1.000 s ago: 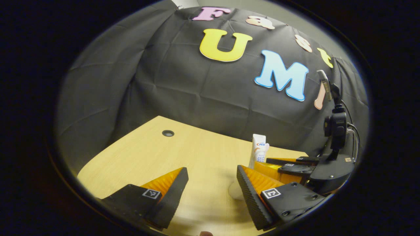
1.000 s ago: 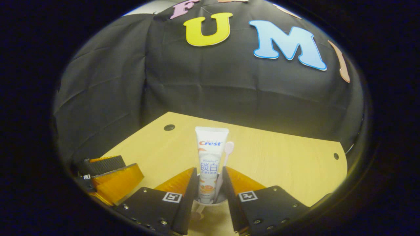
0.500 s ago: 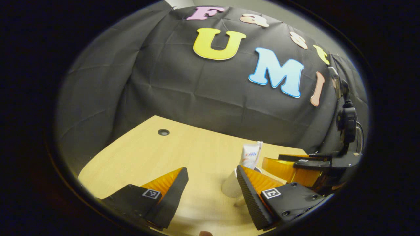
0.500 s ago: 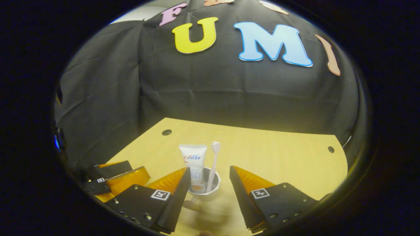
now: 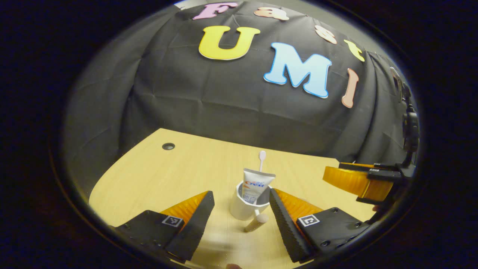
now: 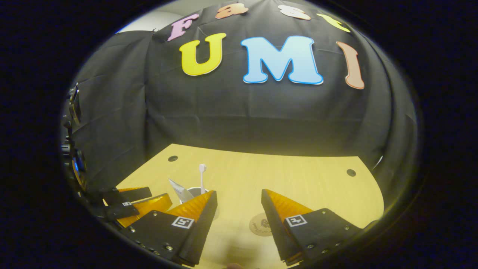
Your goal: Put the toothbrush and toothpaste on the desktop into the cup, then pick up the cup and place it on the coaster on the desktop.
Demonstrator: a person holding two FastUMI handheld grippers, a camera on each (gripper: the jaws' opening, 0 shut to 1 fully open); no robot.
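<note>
Cup (image 5: 242,209) upright on counter (image 5: 175,175), white, seen in left gripper view just ahead of left tongs (image 5: 240,193), in the gap between their two fingers. Left tongs spread wide, nothing pinched; edge of one finger overlapping cup's side, contact impossible to tell. Toothpaste (image 5: 257,182) standing in cup, flat end up, leaning a little. Toothbrush (image 5: 262,157) also in cup, behind the tube, head up. Short pale handle (image 5: 257,222) sticking out from cup's lower side toward camera. Right tongs (image 6: 239,193) likewise spread, holding nothing, hovering over counter. Coaster (image 6: 258,224) round and flat on counter, between fingers of right tongs in right gripper view, partly hidden by one finger. Cup not on coaster: standing apart from it, to the left in right gripper view, half behind the other finger. Small dark hole (image 5: 168,146) near counter's far corner.
</note>
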